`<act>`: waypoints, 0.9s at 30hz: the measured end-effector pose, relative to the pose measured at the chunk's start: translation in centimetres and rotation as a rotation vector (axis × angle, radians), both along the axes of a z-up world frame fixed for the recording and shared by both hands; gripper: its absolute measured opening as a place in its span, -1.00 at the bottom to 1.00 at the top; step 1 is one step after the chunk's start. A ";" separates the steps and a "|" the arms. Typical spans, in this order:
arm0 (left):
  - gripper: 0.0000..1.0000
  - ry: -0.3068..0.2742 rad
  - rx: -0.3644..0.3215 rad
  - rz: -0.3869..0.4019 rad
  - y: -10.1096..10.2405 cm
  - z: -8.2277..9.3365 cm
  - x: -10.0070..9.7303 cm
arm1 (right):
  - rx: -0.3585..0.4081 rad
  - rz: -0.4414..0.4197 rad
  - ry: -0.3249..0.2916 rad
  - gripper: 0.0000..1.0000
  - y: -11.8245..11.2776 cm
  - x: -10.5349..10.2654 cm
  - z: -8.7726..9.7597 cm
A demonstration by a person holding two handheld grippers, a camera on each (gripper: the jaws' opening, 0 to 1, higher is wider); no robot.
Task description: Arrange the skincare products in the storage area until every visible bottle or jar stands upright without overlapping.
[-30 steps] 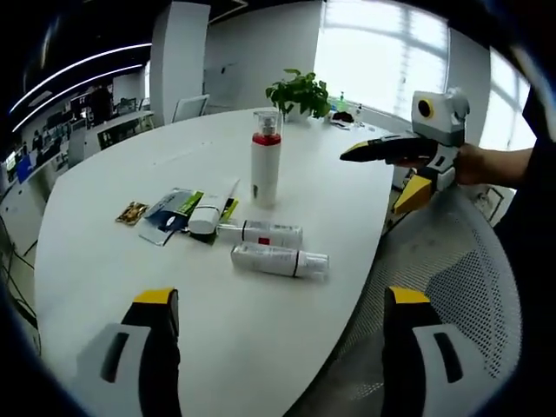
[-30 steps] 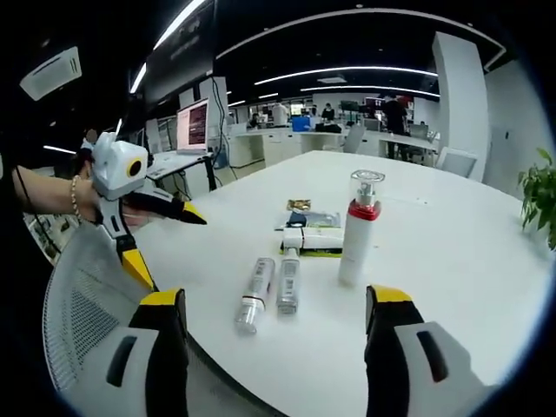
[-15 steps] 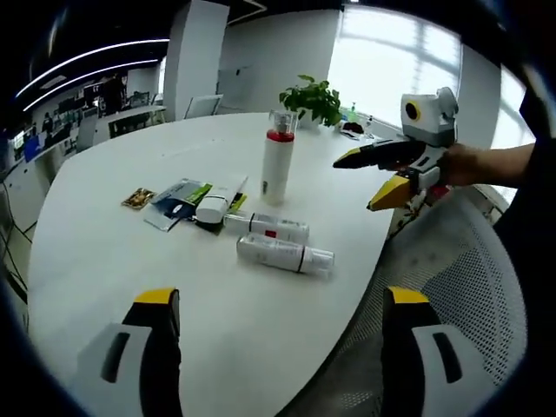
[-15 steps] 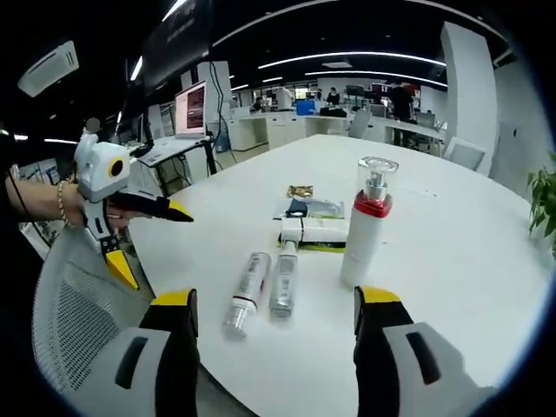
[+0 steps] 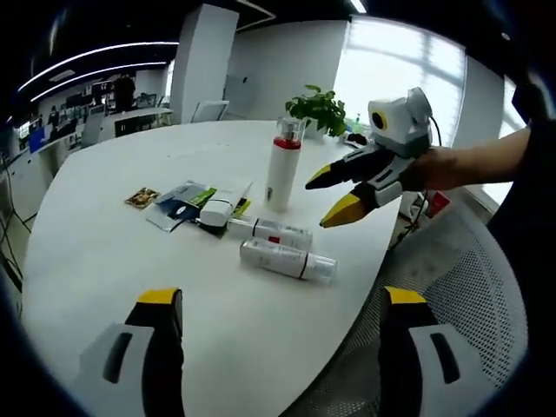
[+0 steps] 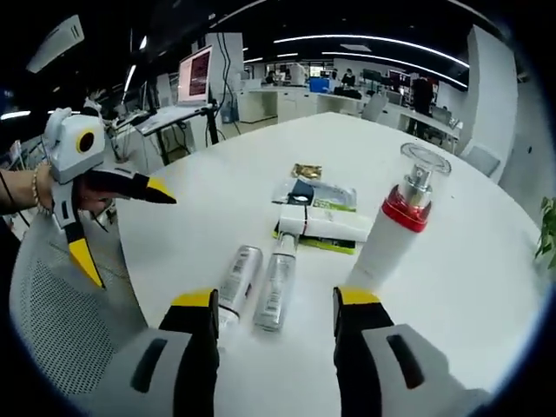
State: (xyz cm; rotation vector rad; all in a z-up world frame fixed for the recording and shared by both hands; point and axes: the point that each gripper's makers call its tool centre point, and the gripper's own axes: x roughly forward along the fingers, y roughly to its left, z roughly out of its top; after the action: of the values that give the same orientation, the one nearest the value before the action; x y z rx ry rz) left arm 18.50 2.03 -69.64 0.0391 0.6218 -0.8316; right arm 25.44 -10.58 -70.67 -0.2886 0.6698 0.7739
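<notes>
A white pump bottle (image 5: pixel 282 172) (image 6: pixel 393 234) with a red collar and clear cap stands upright on the white table (image 5: pixel 104 261) (image 6: pixel 486 287). Two white bottles lie on their sides, side by side: one (image 5: pixel 271 232) (image 6: pixel 276 288) nearer the tube, the other (image 5: pixel 287 259) (image 6: pixel 234 280) nearer the table edge. A white tube (image 5: pixel 221 207) (image 6: pixel 323 223) lies flat on a green packet. My right gripper (image 5: pixel 328 196) (image 6: pixel 276 300) hovers open just above the lying bottles. Back from the table edge, my left gripper (image 5: pixel 281 300) (image 6: pixel 126 236) is open and holds nothing.
Flat sachets (image 5: pixel 176 205) (image 6: pixel 323 195) and a small brown packet (image 5: pixel 142 197) (image 6: pixel 306 170) lie beyond the tube. A potted plant (image 5: pixel 321 109) stands at the table's far side. A white mesh chair (image 5: pixel 452 295) (image 6: pixel 52 304) sits at the table edge. Desks with a monitor (image 6: pixel 195 76) fill the background.
My right gripper has come in over the table toward the lying bottles, and its jaws have narrowed a little. The left gripper has hardly shifted. The bottles have not moved.
</notes>
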 end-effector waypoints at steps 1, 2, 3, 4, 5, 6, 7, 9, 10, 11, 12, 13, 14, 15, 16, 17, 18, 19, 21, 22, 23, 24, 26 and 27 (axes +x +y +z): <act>0.73 -0.004 0.003 0.000 0.0 0.0 0.0 | -0.007 -0.002 0.009 -0.02 0.1 0.2 -0.3; 0.72 -0.007 0.007 -0.001 0.0 0.0 0.1 | -0.009 -0.004 0.015 -0.05 0.2 0.4 -0.5; 0.72 -0.008 0.009 -0.001 0.0 0.0 0.0 | -0.014 -0.015 0.026 -0.10 0.3 0.6 -0.9; 0.72 -0.006 0.013 -0.004 0.0 -0.1 0.0 | -0.019 -0.029 0.025 -0.16 0.3 0.8 -1.1; 0.72 -0.004 0.018 -0.006 0.0 -0.2 -0.1 | -0.022 -0.040 0.026 -0.23 0.4 1.2 -1.4; 0.71 -0.002 0.022 -0.008 0.0 -0.3 -0.1 | -0.024 -0.046 0.037 -0.31 0.5 1.3 -1.7; 0.71 -0.001 0.022 -0.008 0.1 -0.4 -0.1 | -0.030 -0.051 0.049 -0.34 0.6 1.4 -1.9; 0.71 0.001 0.013 -0.001 0.1 -0.3 -0.1 | -0.037 -0.045 0.047 -0.36 1.1 1.6 -2.1; 0.71 0.000 0.006 0.006 0.3 -0.2 0.1 | -0.044 -0.032 0.053 -0.35 1.5 1.6 -2.3; 0.70 0.000 0.004 0.009 0.3 -0.2 0.1 | -0.046 -0.026 0.056 -0.35 1.6 1.6 -2.3; 0.70 0.003 -0.003 0.017 0.5 -0.2 0.3 | -0.053 -0.013 0.063 -0.35 2.0 1.6 -2.6; 0.70 0.004 -0.007 0.021 0.6 -0.2 0.3 | -0.062 -0.007 0.061 -0.36 2.2 1.7 -2.8; 0.69 0.003 -0.011 0.025 0.6 -0.1 0.4 | -0.069 -0.003 0.063 -0.37 2.3 1.9 -3.0; 0.69 0.003 -0.012 0.027 0.5 -0.1 0.4 | -0.074 -0.002 0.065 -0.38 2.4 2.0 -3.1; 0.69 0.004 -0.013 0.027 0.4 -0.1 0.3 | -0.085 0.002 0.070 -0.38 2.6 2.0 -3.2; 0.68 0.004 -0.015 0.027 0.3 -0.1 0.3 | -0.093 0.006 0.073 -0.40 2.7 2.1 -3.4; 0.68 0.005 -0.015 0.026 0.2 -0.1 0.3 | -0.103 0.008 0.074 -0.41 2.7 2.2 -3.6; 0.68 0.006 -0.014 0.025 0.2 -0.1 0.3 | -0.117 0.011 0.073 -0.43 2.8 2.4 -3.9; 0.67 0.006 -0.011 0.024 0.3 -0.2 0.2 | -0.134 0.012 0.077 -0.47 3.0 2.8 -4.4; 0.67 0.005 -0.012 0.025 0.3 -0.2 0.3 | -0.134 0.014 0.080 -0.48 3.2 2.9 -4.6; 0.67 0.006 -0.013 0.025 0.3 -0.2 0.3 | -0.150 0.019 0.085 -0.50 3.2 3.0 -4.7; 0.67 0.008 -0.015 0.028 0.3 -0.1 0.3 | -0.163 0.023 0.090 -0.51 3.3 3.0 -4.8; 0.67 0.011 -0.016 0.034 0.4 -0.2 0.3 | -0.168 0.028 0.089 -0.53 3.5 3.2 -5.1; 0.66 0.011 -0.015 0.036 0.4 -0.2 0.3 | -0.175 0.031 0.090 -0.53 3.6 3.3 -5.2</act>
State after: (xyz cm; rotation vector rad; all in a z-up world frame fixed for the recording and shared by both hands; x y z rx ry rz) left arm 18.83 2.43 -69.82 0.0095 0.6248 -0.8024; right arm 28.74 -7.00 -75.86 -0.4268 0.8216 0.7625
